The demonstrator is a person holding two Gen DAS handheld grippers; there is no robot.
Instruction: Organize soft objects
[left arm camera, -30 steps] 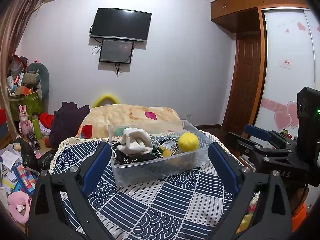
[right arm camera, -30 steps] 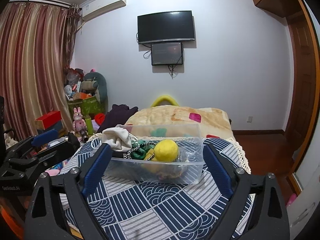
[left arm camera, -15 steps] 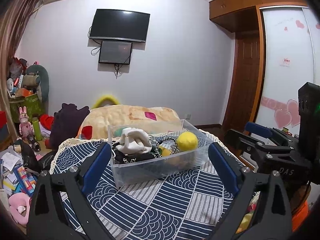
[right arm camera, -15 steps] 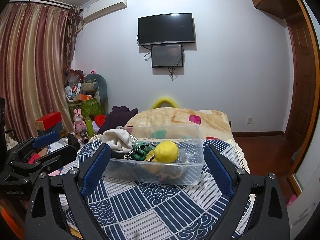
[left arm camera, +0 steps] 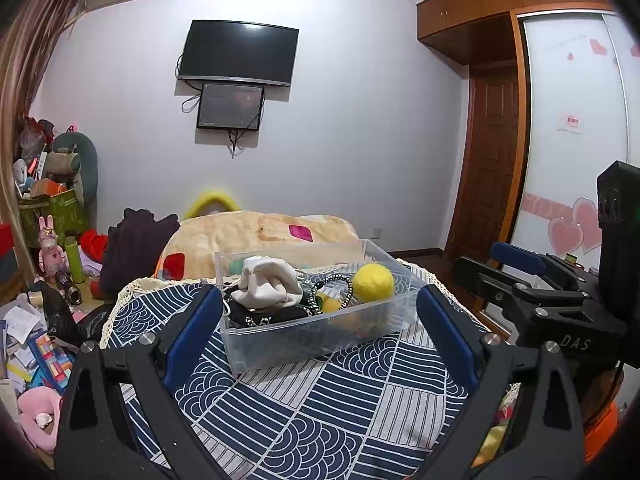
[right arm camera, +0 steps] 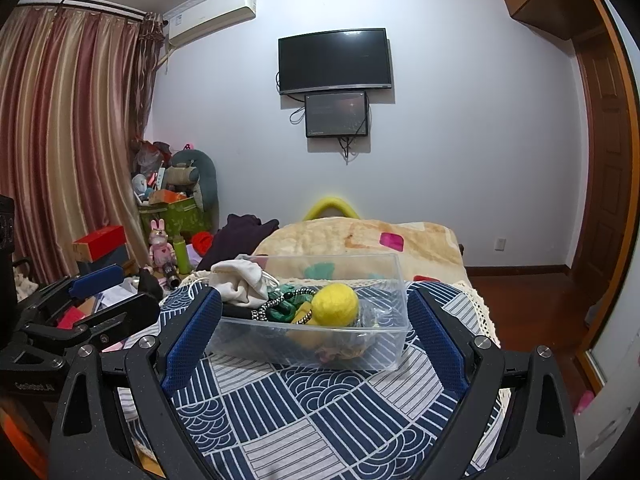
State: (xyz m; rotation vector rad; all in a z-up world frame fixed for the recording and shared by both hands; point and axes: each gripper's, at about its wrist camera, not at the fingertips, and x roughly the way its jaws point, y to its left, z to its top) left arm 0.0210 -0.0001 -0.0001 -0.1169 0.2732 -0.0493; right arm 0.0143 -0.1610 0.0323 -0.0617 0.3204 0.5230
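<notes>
A clear plastic bin (left arm camera: pixel 320 332) (right arm camera: pixel 372 356) stands on a table with a navy and white patterned cloth (left arm camera: pixel 320 420) (right arm camera: pixel 320 420). In it lie a white cloth pouch (left arm camera: pixel 272 286) (right arm camera: pixel 240 286), a yellow felt ball (left arm camera: pixel 373 282) (right arm camera: pixel 335 305), a black-and-white cord (left arm camera: pixel 340 292), green fabric (right arm camera: pixel 284 310) and a black item (left arm camera: pixel 264 316). My left gripper (left arm camera: pixel 320 332) is open and empty, in front of the bin. My right gripper (right arm camera: pixel 314 336) is open and empty, also in front of the bin. Each shows at the edge of the other's view.
A bed with a beige blanket (left arm camera: pixel 260 236) lies behind the table. Clutter, toys and boxes (left arm camera: pixel 44 260) fill the floor at left. A wardrobe (left arm camera: pixel 580 140) and a door (left arm camera: pixel 488 160) are at right. A TV (right arm camera: pixel 334 60) hangs on the far wall.
Both views have shifted very slightly; the bin and its contents have not moved. Both grippers stay open.
</notes>
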